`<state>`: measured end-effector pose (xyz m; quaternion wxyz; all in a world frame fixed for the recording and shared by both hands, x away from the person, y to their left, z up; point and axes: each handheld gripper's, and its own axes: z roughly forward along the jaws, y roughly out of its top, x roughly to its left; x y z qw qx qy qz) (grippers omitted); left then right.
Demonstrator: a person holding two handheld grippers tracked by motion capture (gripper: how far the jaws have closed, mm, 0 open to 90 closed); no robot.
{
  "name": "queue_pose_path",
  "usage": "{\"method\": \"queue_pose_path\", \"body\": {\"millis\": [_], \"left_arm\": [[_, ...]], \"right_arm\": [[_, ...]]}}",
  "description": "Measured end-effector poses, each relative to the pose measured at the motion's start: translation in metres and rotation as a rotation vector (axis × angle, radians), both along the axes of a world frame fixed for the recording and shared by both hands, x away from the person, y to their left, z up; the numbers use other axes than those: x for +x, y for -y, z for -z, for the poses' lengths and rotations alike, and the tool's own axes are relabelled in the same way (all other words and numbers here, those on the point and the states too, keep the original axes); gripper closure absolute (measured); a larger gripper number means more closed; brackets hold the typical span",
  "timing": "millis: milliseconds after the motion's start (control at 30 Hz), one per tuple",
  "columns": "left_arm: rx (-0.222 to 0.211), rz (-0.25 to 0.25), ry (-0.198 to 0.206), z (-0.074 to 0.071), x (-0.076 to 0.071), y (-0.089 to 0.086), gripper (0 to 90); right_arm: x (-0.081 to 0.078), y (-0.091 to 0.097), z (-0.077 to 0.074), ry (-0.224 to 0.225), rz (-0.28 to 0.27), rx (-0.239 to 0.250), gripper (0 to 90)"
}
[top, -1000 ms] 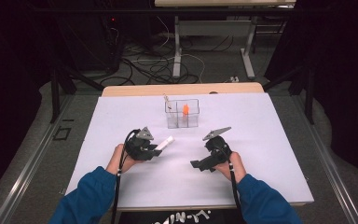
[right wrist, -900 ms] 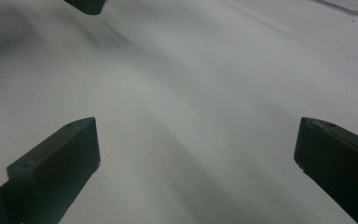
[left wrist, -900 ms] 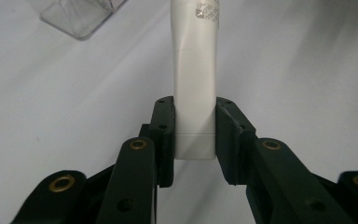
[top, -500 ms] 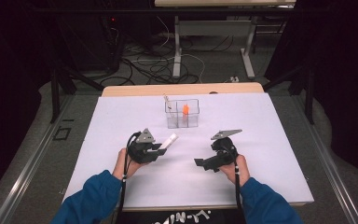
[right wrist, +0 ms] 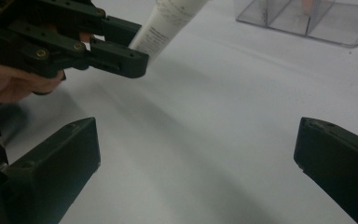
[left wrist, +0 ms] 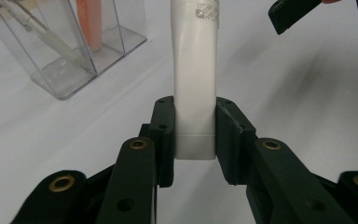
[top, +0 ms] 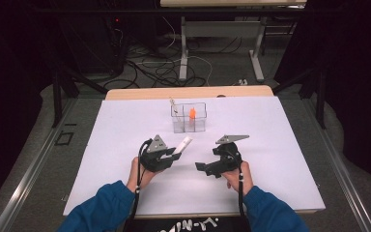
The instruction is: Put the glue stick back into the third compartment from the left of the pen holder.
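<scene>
1. Plainly, the left tongs clamp only the tube's flat tail above the counter; it could pivot or slip.
2. Its tip could clip the organizer rim.
3. The right tongs, gaping empty, could bump the tube.

Two forearms in blue sleeves are extended from the near edge over the counter, each hand wrapped around a black gripper. The left gripper is angled forward and to the right, its jaws clamped on a white tube. The right gripper is pointed leftward, its jaws spread wide apart with nothing between them.
</scene>
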<state>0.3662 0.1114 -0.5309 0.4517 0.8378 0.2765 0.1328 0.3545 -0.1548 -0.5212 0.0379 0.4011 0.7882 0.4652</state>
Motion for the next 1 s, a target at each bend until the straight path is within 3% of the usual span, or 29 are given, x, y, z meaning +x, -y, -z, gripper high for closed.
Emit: {"method": "queue_pose_path", "body": {"millis": [133, 367, 633, 767, 1000], "left_arm": [[-0.014, -0.010, 0.015, 0.001, -0.002, 0.011, 71.1], [-0.007, -0.024, 0.028, 0.005, -0.006, 0.025, 71.1], [-0.011, -0.068, 0.028, 0.007, -0.008, 0.035, 71.1], [-0.002, -0.071, 0.027, 0.007, -0.009, 0.038, 71.1], [-0.006, -0.094, 0.029, 0.011, -0.009, 0.044, 71.1]], "right_arm": [[0.001, -0.002, -0.004, 0.008, 0.030, 0.059, 7.8], [0.012, -0.008, -0.005, -0.030, 0.129, 0.173, 24.5], [0.024, -0.014, 0.003, -0.049, 0.211, 0.214, 39.2], [0.030, -0.014, 0.006, -0.083, 0.245, 0.263, 44.7], [0.034, -0.014, 0.007, -0.088, 0.281, 0.333, 54.6]]}}
